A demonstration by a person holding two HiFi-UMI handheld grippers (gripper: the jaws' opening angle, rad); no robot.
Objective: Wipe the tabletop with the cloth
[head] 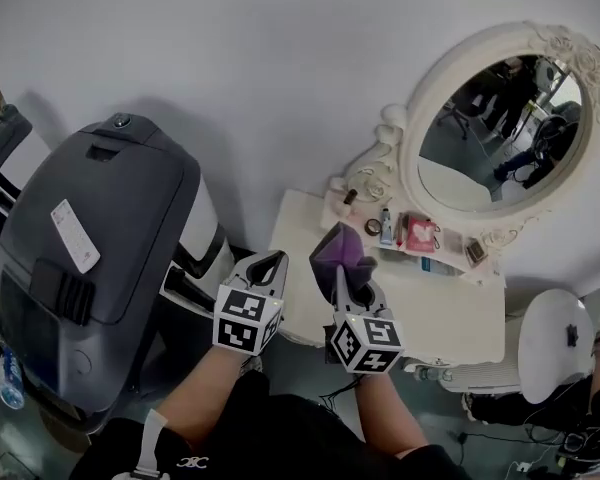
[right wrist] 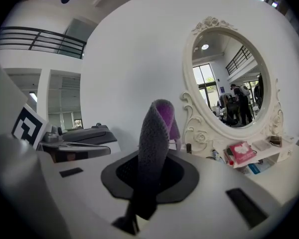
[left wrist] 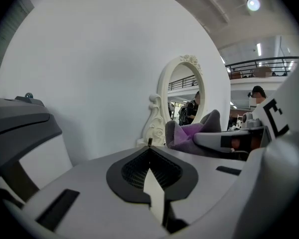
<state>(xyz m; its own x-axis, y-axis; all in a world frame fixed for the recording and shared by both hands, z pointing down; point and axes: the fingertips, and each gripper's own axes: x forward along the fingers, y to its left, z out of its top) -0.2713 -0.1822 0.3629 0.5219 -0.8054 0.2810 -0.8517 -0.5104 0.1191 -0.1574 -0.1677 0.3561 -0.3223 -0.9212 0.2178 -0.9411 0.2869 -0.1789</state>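
A grey and purple cloth [head: 340,251] sticks up from my right gripper [head: 342,271], which is shut on it in the air above the near left part of the white dressing tabletop [head: 450,313]. In the right gripper view the cloth [right wrist: 154,148] rises folded between the jaws and hides their tips. My left gripper [head: 275,260] hovers just left of the right one, over the table's left edge, shut with nothing in it. In the left gripper view its pads [left wrist: 162,171] meet, and the cloth [left wrist: 189,131] shows to the right.
An oval white-framed mirror [head: 500,118] stands at the back of the table. Small bottles [head: 385,225], a pink box [head: 421,233] and other toiletries line up below it. A large grey machine [head: 90,238] stands to the left. A round white stool [head: 552,343] is at the right.
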